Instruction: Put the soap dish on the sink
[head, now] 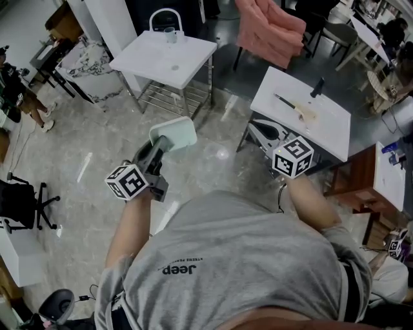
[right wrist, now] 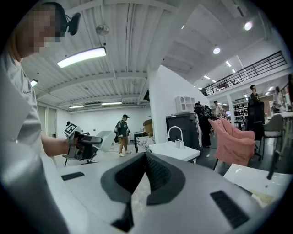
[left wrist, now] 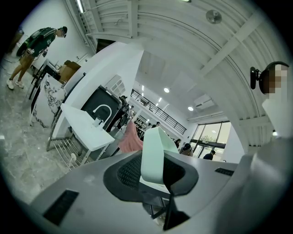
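Note:
My left gripper (head: 160, 147) is shut on a pale green soap dish (head: 173, 135) and holds it out level over the floor. In the left gripper view the dish (left wrist: 153, 153) stands on edge between the black pads. The white sink (head: 164, 59) with its curved faucet (head: 166, 14) stands on a metal frame beyond the dish; it also shows in the left gripper view as the sink (left wrist: 87, 125). My right gripper (right wrist: 145, 156) is shut with nothing in it, and its marker cube (head: 293, 156) hovers at the right. From there the dish (right wrist: 104, 139) shows off to the left.
A second white sink top (head: 335, 126) at the right carries a dark tap and a brush. A pink chair (head: 271, 29) stands behind it, a wooden cabinet (head: 361, 180) at far right. An office chair (head: 22, 203) and a person (head: 16, 90) are at the left.

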`<state>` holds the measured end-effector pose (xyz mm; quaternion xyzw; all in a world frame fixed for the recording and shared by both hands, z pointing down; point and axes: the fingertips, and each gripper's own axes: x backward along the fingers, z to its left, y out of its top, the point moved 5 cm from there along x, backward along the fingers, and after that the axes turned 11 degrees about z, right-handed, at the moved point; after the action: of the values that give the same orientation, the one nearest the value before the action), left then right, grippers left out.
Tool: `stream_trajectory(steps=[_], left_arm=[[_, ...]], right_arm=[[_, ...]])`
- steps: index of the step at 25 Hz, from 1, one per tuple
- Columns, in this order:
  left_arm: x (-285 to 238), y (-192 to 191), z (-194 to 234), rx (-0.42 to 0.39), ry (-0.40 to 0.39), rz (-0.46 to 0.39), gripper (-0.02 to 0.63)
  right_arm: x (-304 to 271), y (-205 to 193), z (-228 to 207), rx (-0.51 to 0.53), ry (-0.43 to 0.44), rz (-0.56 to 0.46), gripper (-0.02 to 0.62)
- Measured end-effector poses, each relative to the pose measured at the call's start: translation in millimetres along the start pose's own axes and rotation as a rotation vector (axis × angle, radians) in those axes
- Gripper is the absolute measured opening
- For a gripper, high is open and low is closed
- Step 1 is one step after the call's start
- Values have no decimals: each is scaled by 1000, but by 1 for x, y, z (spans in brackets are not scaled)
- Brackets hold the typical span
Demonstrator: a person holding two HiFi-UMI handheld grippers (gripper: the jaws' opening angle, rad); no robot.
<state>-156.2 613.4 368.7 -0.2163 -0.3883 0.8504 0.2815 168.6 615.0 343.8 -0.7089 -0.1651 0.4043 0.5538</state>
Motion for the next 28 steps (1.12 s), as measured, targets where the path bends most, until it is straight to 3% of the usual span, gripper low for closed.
stream_trajectory(steps=[16,22,28], left_arm=[[-103,-22,-55,25,-42,-3,86],[-106,-10,-26,40,-22,-10,86],[-114,30,51,67,-27,-17,86]], right_arm=[[70,-24,-82,24,11,12,54],[36,-17,-92,26,28,32,54],[-44,10,-99,65,33,49,54]])
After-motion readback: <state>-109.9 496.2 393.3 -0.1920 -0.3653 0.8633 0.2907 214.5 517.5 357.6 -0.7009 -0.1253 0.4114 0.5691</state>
